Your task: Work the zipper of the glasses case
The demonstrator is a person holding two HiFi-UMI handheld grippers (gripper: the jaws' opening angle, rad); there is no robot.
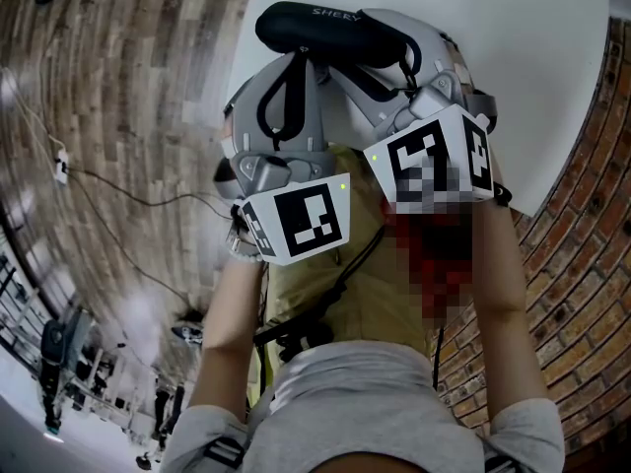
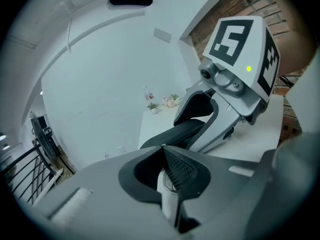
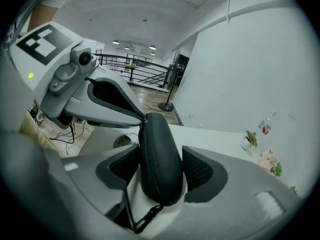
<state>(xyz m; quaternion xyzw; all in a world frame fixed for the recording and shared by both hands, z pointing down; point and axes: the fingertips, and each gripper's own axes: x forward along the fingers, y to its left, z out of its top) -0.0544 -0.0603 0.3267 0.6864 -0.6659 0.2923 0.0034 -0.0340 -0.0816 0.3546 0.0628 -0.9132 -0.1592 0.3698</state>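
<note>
Two grippers were up over the white table [image 1: 552,77], with the black glasses case [image 1: 335,33] held between them. The right gripper [image 3: 160,170] had it, jaws spread to the case's width, pads pressed on both long sides and the case lying lengthwise in the gap. A short black cord [image 3: 142,218] trailed from its near end. The left gripper [image 2: 163,150] was pinched down tight, tips together right at the case's far end on the zipper line. Whether the pull sat between those tips was too small to make out.
</note>
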